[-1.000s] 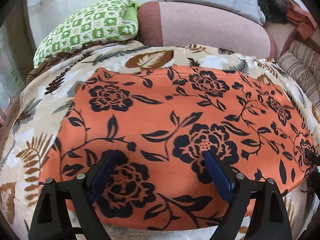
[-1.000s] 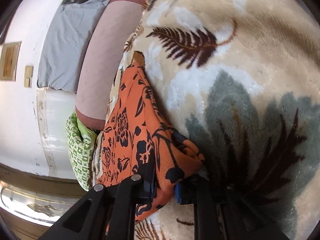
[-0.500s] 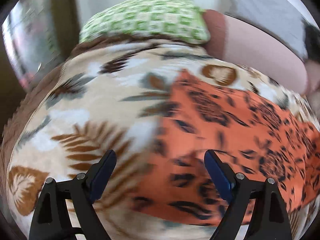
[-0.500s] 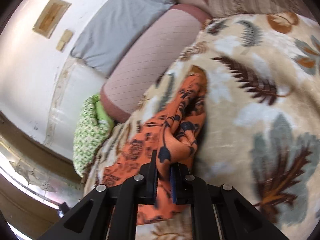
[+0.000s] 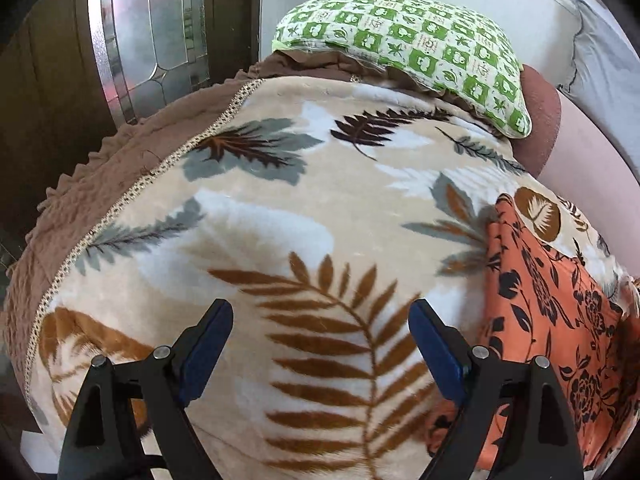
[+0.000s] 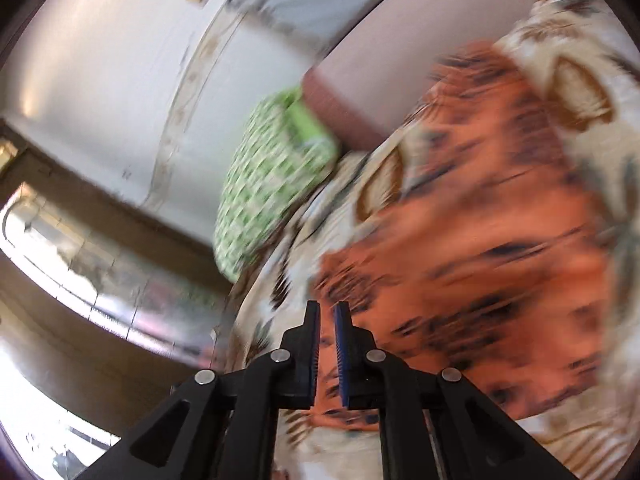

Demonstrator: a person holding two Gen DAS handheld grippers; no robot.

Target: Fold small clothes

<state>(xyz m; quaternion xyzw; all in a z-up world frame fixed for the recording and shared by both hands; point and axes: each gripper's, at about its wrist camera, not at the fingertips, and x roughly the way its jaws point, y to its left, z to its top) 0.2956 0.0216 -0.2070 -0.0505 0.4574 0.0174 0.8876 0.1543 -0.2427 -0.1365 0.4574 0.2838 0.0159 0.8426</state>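
Observation:
An orange garment with black flowers (image 5: 556, 320) lies on the leaf-print blanket (image 5: 304, 216), at the right edge of the left wrist view. My left gripper (image 5: 322, 344) is open and empty over bare blanket, left of the garment. In the blurred right wrist view the garment (image 6: 480, 248) lies spread on the blanket. My right gripper (image 6: 327, 346) is above its near left edge, jaws almost together with a narrow gap and nothing between them.
A green checked pillow (image 5: 416, 52) lies at the head of the bed, beside a pink bolster (image 5: 580, 152). The blanket's brown ruffled edge (image 5: 100, 184) drops off at the left, by a glass door (image 5: 152, 28). The pillow also shows in the right wrist view (image 6: 272, 176).
My left gripper swung left, off the garment and over bare blanket. My right gripper let go of the garment's corner and lifted away; the garment now lies on the blanket.

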